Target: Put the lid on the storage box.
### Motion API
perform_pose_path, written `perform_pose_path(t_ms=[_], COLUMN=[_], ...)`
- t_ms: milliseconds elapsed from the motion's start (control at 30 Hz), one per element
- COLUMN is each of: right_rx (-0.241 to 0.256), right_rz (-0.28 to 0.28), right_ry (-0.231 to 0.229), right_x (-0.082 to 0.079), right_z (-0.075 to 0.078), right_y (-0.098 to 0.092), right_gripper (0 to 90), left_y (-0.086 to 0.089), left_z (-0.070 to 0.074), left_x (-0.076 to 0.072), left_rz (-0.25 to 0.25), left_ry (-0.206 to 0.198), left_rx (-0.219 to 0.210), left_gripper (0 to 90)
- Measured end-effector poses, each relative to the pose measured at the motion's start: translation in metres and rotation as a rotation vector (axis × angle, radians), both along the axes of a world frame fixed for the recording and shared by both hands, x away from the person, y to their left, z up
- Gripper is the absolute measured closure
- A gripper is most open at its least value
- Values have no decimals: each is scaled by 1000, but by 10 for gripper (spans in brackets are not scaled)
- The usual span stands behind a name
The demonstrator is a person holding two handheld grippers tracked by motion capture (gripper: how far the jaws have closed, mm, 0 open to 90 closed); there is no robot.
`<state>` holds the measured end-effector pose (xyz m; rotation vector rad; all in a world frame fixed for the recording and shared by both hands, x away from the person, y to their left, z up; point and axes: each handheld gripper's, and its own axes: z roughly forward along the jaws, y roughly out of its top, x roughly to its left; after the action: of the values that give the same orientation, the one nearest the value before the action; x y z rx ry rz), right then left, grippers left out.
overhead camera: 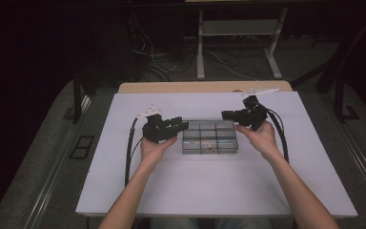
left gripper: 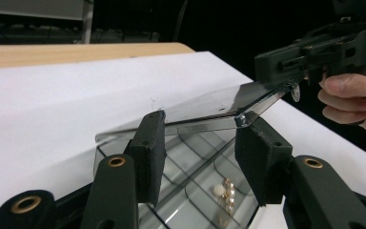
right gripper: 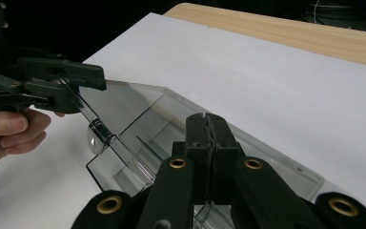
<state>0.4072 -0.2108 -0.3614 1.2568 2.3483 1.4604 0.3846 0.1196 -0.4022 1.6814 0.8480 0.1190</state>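
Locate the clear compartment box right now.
In the high view, the clear compartment box sits mid-table on the white sheet, between the left gripper and right gripper.

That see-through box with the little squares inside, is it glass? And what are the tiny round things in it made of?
The box looks like clear, glossy plastic rather than glass: its thin raised lid shines and you see straight through it. The tiny round things look like pale pearly beads with gold-coloured bits, shiny, though they are too small to tell whether plastic or metal.
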Motion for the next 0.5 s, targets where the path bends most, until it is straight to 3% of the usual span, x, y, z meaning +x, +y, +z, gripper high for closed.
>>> perform_pose_path(t_ms=[500], right_rx=[18], right_rz=[-10], right_ry=[-9], right_x=[-18], right_z=[-14], right_y=[-2], right_gripper=[880], left_y=[1], left_z=[-7], left_x=[-15], left_rz=[-27], left_ry=[27], left_rx=[71], left_gripper=[525])
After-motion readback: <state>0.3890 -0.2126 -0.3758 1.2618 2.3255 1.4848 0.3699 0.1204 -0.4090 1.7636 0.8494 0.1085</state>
